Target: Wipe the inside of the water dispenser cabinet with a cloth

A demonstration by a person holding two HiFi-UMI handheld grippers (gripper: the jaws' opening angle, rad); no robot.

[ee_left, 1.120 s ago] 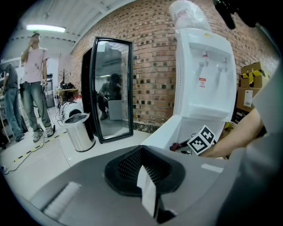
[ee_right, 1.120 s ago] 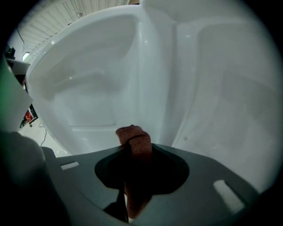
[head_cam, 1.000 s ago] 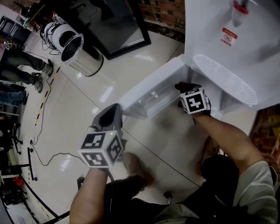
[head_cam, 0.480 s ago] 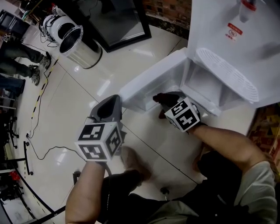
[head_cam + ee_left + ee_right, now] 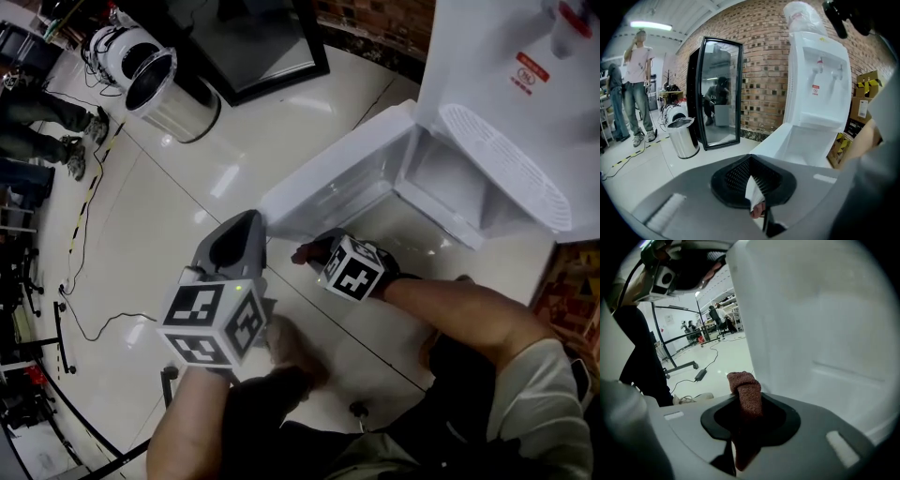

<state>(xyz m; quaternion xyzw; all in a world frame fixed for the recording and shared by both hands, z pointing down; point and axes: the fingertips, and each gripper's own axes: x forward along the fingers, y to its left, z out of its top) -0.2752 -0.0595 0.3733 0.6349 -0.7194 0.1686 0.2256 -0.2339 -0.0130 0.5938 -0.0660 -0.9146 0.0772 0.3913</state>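
The right gripper (image 5: pixel 743 430) has its jaws clamped on the cloth (image 5: pixel 746 397), soft, light and floppy, best pinched mid-fold, just outside the cabinet (image 5: pixel 450 187) by its open door (image 5: pixel 328 183), while the left gripper's (image 5: pixel 757 206) jaws sit nearly together, empty.

Bright overhead light, glare streaks on the glossy floor (image 5: pixel 169 234), fisheye-dark corners, soft close foreground.
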